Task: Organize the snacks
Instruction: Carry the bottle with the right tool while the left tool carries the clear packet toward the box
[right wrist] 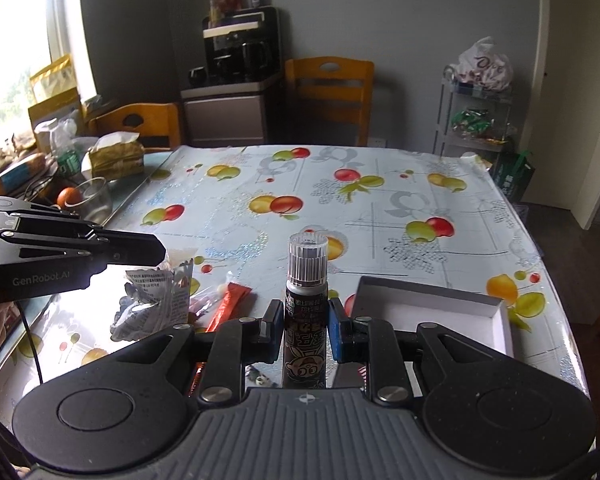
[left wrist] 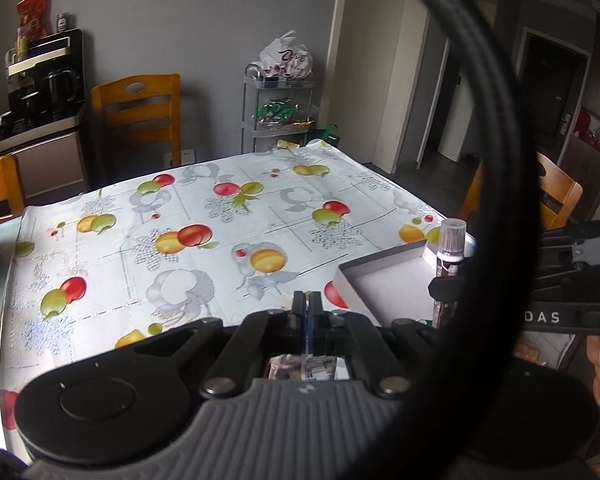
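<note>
My left gripper [left wrist: 306, 305] is shut on a crinkled silver snack packet [right wrist: 152, 300]. In the right wrist view that packet hangs under the left gripper [right wrist: 158, 250], above the table's left front. My right gripper [right wrist: 305, 320] is shut on an upright dark snack tube [right wrist: 305, 312] with a clear ribbed cap, held off the table. From the left wrist view the tube [left wrist: 451, 246] and right gripper [left wrist: 440, 288] are by the near corner of an open white box [left wrist: 380, 280]. The white box [right wrist: 440, 308] lies just right of the tube. A red stick packet [right wrist: 232, 300] lies on the cloth between the grippers.
The fruit-print tablecloth [right wrist: 360, 208] covers the table. A tissue pack [right wrist: 118, 156], a glass bowl [right wrist: 94, 196] and bags crowd the left edge. Wooden chairs [right wrist: 328, 92] stand around it, and a wire cart [right wrist: 476, 120] stands beyond. A thick black cable [left wrist: 496, 160] arcs across the left wrist view.
</note>
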`<state>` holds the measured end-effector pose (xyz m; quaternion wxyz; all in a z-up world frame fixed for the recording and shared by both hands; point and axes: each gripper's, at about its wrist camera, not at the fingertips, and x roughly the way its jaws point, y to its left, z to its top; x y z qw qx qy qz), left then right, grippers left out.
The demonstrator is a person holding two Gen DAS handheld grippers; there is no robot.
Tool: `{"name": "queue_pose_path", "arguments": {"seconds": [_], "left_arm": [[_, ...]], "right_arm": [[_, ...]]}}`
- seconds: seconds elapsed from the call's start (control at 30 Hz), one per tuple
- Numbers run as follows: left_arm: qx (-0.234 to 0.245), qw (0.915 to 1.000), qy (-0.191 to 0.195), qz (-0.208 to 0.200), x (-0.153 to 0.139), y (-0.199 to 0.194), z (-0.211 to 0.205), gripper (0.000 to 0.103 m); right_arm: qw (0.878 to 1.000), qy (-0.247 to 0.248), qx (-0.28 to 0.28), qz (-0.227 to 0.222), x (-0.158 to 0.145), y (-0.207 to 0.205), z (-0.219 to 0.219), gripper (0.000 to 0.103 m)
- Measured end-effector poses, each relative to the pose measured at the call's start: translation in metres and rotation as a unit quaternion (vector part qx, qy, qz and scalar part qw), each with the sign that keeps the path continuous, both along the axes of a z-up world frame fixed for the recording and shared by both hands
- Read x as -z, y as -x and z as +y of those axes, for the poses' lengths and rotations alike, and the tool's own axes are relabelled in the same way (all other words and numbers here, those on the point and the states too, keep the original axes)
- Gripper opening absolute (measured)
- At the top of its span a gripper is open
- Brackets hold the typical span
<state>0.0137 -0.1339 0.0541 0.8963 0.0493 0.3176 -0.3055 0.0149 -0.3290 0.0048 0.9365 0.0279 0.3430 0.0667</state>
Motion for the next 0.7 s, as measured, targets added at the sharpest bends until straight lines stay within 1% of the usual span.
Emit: {"name": "queue_pose_path", "arguments": {"seconds": [0.43, 0.7], "left_arm": [[0.033, 0.9994, 0.005, -0.006, -0.011, -0.008, -0.034, 0.0], [0.062, 0.998, 0.013, 0.0, -0.011, -0.012, -0.067, 0.0]], "right_arm": [[0.999, 0.002, 0.044, -0.009, -0.005, 0.01, -0.032, 0.025], [0.997, 0.007, 0.078, -0.009, -0.007, 0.018, -0.059, 0.025]]}}
